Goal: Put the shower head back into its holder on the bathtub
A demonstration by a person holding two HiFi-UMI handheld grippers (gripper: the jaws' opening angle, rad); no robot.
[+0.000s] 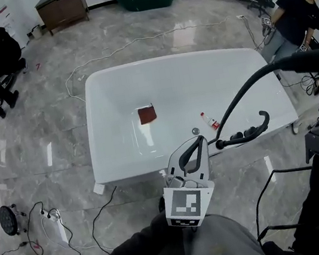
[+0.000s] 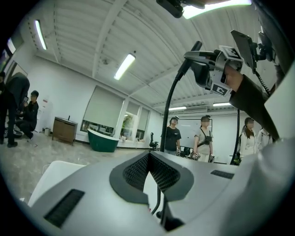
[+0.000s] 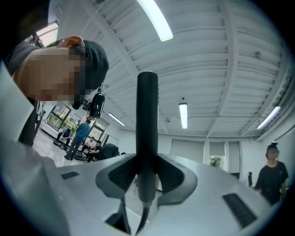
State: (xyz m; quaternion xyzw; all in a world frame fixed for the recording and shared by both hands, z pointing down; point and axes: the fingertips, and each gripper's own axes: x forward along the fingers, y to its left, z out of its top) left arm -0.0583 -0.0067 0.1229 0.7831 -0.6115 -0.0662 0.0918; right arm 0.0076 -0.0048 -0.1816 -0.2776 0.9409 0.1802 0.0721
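Two meshed right gripper pads [image 3: 118, 177] clamp the seemingly cylindrical shower head [image 3: 148, 129].

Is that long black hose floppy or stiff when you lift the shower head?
Probably bendy: the hose sweeps in a smooth curve up from the tub. It likely tugs a little on the shower head, whose smooth round handle might slip in the right tongs.

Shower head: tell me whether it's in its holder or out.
Out: the right gripper is shut on the shower head, held up off the bathtub, hose trailing down to the rim.
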